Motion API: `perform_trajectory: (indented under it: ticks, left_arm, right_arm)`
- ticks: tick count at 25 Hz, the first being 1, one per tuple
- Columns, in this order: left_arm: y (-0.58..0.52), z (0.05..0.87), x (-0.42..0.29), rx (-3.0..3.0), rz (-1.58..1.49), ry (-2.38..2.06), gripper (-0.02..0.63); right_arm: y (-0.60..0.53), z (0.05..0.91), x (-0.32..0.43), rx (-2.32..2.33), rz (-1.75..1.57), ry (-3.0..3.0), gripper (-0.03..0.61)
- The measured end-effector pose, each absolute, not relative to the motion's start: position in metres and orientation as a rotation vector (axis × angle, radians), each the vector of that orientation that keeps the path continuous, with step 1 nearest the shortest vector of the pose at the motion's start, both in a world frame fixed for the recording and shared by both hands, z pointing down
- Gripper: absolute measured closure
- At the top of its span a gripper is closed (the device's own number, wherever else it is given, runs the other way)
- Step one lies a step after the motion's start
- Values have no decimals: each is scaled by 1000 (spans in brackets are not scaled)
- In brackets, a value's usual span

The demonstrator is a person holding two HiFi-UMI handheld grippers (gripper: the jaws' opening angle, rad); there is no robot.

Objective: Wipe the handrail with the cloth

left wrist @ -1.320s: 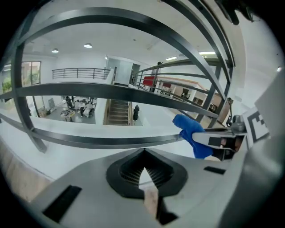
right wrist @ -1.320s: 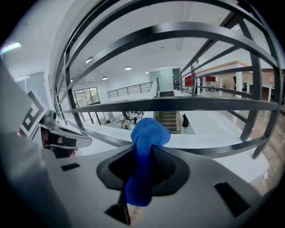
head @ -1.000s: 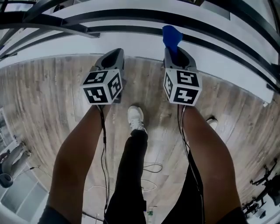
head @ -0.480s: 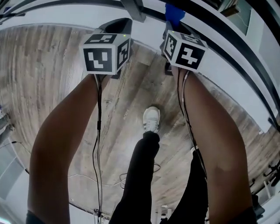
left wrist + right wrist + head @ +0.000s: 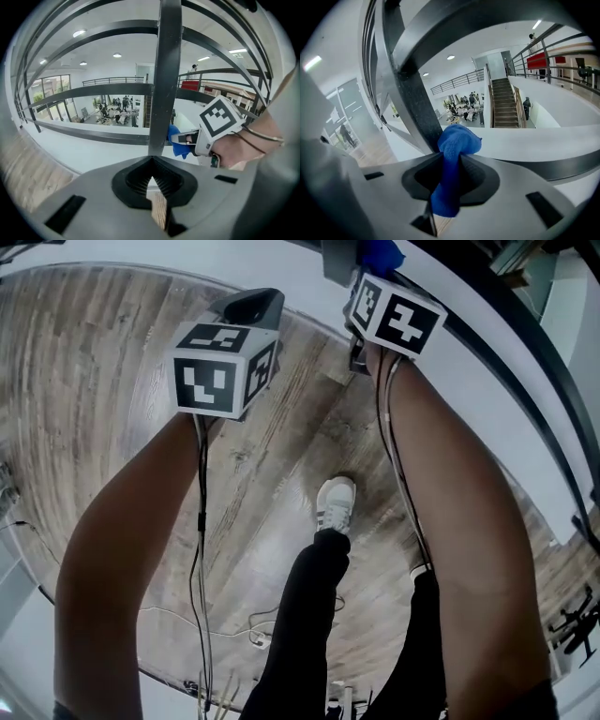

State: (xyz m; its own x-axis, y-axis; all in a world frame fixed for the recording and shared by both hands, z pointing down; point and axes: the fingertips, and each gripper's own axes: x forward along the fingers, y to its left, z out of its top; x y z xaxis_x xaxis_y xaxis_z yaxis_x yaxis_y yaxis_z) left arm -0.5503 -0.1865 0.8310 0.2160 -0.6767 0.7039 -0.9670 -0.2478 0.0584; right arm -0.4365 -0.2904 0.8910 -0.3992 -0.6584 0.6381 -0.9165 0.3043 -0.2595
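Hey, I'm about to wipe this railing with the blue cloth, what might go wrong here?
The right gripper pinches only a narrow fold of the blue cloth; rubbing against the post might tug it free, and it could drop past the railing to the lower floor. Loose cables lie on the wood floor by the shoe, so stepping sideways may snag them.

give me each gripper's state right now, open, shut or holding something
Left gripper: shut, nothing between its jaws.
Right gripper: shut on the blue cloth.
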Motion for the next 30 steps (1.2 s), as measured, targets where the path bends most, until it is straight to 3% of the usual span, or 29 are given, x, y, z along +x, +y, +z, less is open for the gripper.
perform_trajectory:
  ticks: [6,13,30]
  left_arm:
    - [-188,839,-550,1959,760,-1541,611]
    - [-189,841,-506,1982,767,-1519,609]
    - [-186,851,-293,2126,839,-1330,611]
  right_arm:
    - [-293,892,-431,1354,800,-2166,480]
    - [-273,891,-370,1384,772,-2091,480]
    - [-231,890,-136,1565,840,-1990,481]
